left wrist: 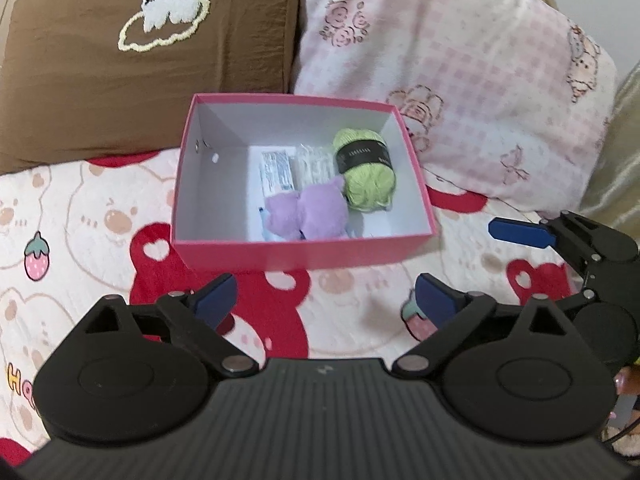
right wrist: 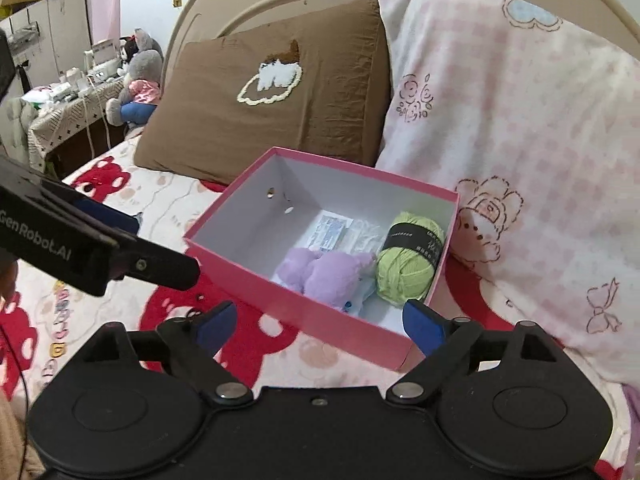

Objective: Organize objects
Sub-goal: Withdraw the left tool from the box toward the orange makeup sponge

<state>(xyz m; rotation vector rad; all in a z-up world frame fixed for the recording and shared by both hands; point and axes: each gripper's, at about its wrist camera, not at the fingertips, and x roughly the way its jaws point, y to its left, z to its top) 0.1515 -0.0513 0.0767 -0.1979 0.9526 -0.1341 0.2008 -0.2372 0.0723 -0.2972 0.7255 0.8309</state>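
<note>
An open pink box (left wrist: 304, 254) (right wrist: 300, 312) rests on the bed. Inside lie a green yarn ball (left wrist: 366, 170) (right wrist: 410, 260) with a black band, a purple plush toy (left wrist: 308, 212) (right wrist: 324, 268), a white printed packet (left wrist: 276, 172) (right wrist: 330, 232) and a clear packet (left wrist: 316, 164). My left gripper (left wrist: 326, 300) hovers over the bedspread just in front of the box, open and empty. My right gripper (right wrist: 320, 324) is open and empty too, over the box's near right corner. Each gripper shows at the edge of the other's view.
A brown pillow (left wrist: 152, 60) (right wrist: 280, 120) and a pink checked pillow (left wrist: 460, 80) (right wrist: 520, 140) lean behind the box against the headboard (right wrist: 240, 8). The bedspread (left wrist: 80, 220) has red and cream bear prints. A grey plush (right wrist: 136, 80) and a cluttered side table (right wrist: 68, 100) stand far left.
</note>
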